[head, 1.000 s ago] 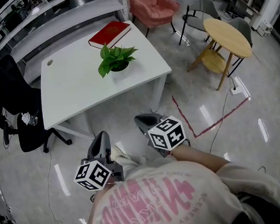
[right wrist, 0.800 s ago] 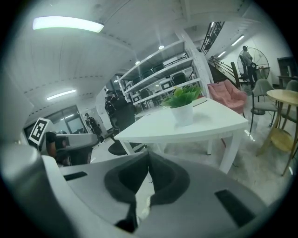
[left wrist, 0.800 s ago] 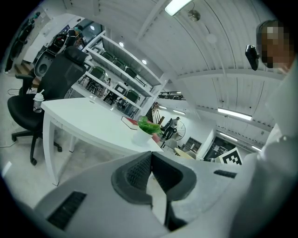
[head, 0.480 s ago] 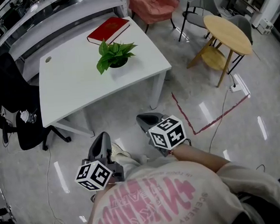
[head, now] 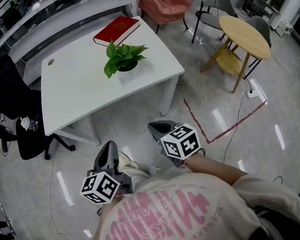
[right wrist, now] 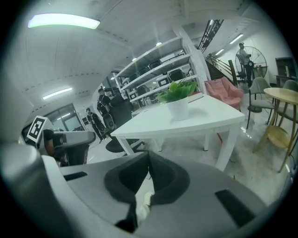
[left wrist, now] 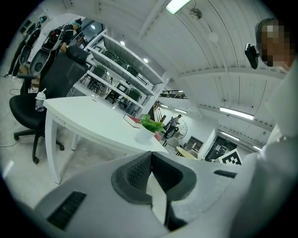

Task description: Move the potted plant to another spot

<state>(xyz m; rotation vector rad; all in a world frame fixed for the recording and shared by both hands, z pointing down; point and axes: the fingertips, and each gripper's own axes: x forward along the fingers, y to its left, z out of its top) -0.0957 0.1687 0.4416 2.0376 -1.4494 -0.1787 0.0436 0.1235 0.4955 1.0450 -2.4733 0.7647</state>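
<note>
The potted plant (head: pixel 123 60), green leaves in a white pot, stands on the white table (head: pixel 87 95) near its far right side. Both grippers hang low over the floor in front of the table, well short of it. My left gripper (head: pixel 110 145) is shut with nothing between its jaws, and it points at the table's front edge. My right gripper (head: pixel 158 126) is also shut and empty, aimed toward the table's right corner. The left gripper view shows the plant (left wrist: pixel 150 124) far beyond the left gripper (left wrist: pixel 151 155). In the right gripper view the plant (right wrist: pixel 178 100) stands beyond the right gripper (right wrist: pixel 149 155).
A red book (head: pixel 116 30) lies at the table's far edge behind the plant. A black office chair (head: pixel 31 138) stands left of the table. A round wooden table (head: pixel 244 36), grey chairs and a pink chair (head: pixel 162 3) stand to the right. Red tape (head: pixel 217 132) marks the floor.
The head view has drifted slightly, so the table sits a little higher in frame. Both grippers stay where they were, still shut.
</note>
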